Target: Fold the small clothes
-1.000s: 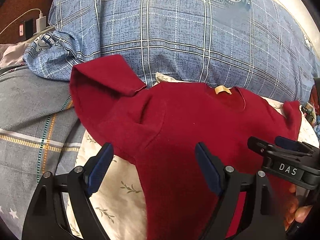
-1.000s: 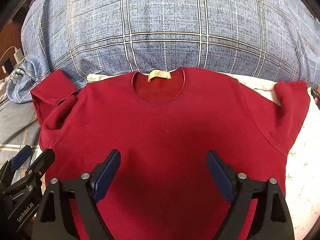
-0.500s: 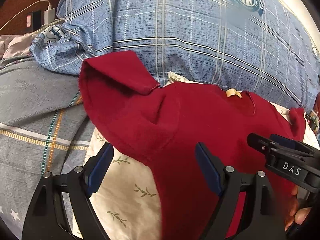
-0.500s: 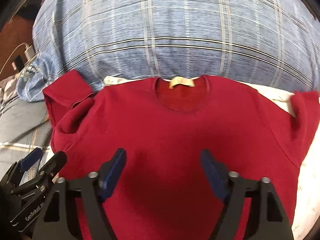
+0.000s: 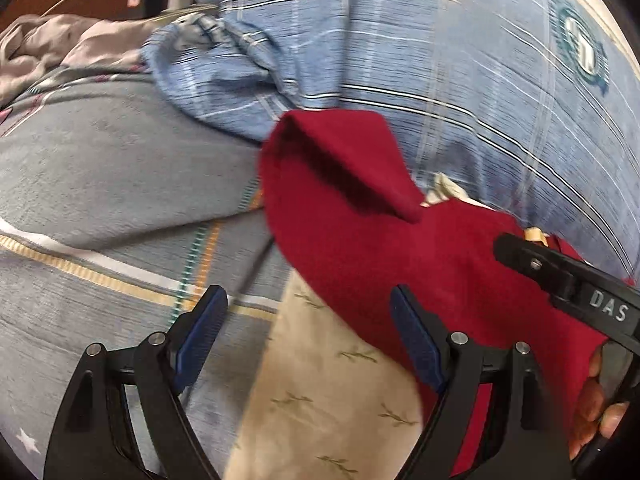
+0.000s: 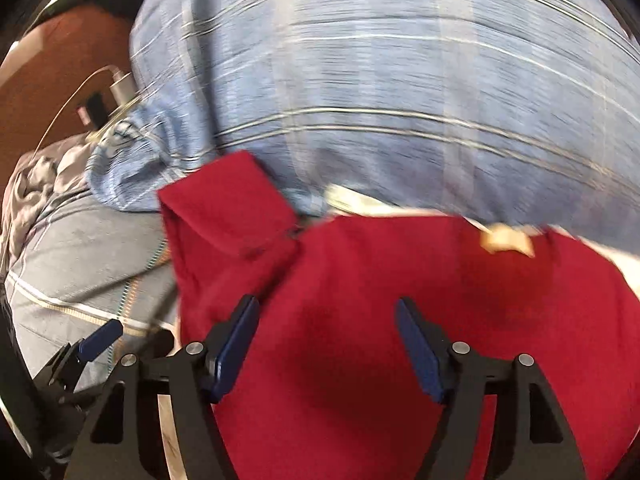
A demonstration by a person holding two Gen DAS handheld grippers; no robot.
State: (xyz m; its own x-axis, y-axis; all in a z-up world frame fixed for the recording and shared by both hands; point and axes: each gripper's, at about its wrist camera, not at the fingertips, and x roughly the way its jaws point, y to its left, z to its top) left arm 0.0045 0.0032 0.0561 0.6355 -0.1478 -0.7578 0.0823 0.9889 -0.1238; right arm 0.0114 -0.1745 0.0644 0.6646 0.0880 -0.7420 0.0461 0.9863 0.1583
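Observation:
A dark red small sweater lies flat, front up, on a cream leaf-print cloth. Its tan neck label points to the far side. Its left sleeve is bent back on itself against the blue pillow. My left gripper is open and empty, over the cloth just left of the sweater's side edge. My right gripper is open and empty over the sweater's left chest; it also shows in the left wrist view. Both views are blurred by motion.
A big blue plaid pillow lies behind the sweater. A grey striped bedcover spreads to the left. A charger and cable sit by the brown headboard at far left. Crumpled grey fabric lies there too.
Both grippers have swung left. The folded sleeve now sits near the middle of both views, and the sweater's right sleeve has left the right wrist view. Both stay open.

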